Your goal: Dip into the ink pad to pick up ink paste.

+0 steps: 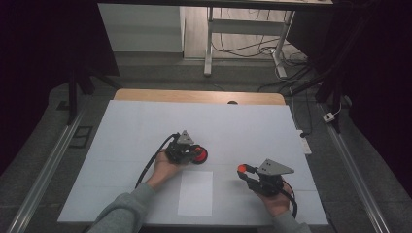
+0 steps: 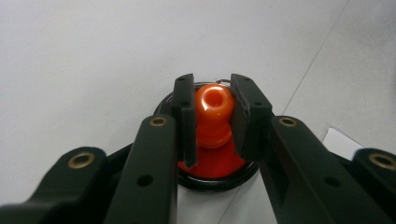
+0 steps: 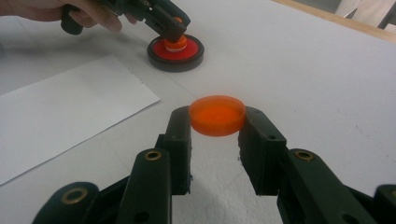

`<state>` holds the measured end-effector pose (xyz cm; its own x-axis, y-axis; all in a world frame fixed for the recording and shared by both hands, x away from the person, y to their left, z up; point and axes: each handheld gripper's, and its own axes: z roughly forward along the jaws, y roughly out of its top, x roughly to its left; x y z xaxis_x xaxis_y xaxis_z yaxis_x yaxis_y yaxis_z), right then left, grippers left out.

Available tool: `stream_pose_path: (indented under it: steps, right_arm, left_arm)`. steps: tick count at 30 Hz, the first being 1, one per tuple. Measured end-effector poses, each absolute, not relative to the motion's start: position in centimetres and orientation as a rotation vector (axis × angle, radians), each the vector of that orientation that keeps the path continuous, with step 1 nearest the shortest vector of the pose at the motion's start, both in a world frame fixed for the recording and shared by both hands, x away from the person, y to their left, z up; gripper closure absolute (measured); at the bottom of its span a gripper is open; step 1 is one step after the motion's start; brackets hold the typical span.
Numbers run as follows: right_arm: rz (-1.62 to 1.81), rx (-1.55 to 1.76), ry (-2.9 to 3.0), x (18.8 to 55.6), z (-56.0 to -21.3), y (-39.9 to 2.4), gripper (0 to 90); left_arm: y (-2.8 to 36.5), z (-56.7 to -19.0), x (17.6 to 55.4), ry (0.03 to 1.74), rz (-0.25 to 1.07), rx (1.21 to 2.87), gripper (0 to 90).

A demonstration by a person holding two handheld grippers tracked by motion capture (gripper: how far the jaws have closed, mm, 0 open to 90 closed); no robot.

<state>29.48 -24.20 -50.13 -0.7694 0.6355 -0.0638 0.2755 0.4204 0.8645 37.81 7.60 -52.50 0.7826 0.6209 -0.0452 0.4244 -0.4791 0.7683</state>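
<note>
High view: white table (image 1: 145,121) with a paper sheet (image 1: 195,192) as landmark. Beyond the sheet's far edge stands a black-rimmed red base (image 1: 200,155); the left gripper (image 1: 190,154) is clamped on its orange neck (image 2: 213,114), steadying it. Right of the sheet, the right gripper (image 1: 241,170) pinches an orange cap (image 3: 217,115) by its rim, held level above the table. Advice: keep the base pinned, carry the cap over the neck flat and centred, and lower it squarely before releasing. No brand, label or writing legible on any item.
</note>
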Motion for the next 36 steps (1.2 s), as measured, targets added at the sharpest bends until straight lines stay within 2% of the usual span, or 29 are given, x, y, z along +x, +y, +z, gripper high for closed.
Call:
stream_pose_path:
  steps: [29,36]
  right_arm:
    - [1.282,0.779,2.306,29.5,-50.2,-24.1,64.4]
    - [1.28,0.784,2.3,29.5,-50.0,-24.5,64.4]
  left_arm:
    - [7.8,-52.4,38.0,0.765,0.289,2.146,72.9]
    - [8.5,-51.0,37.8,0.754,0.273,2.078,72.7]
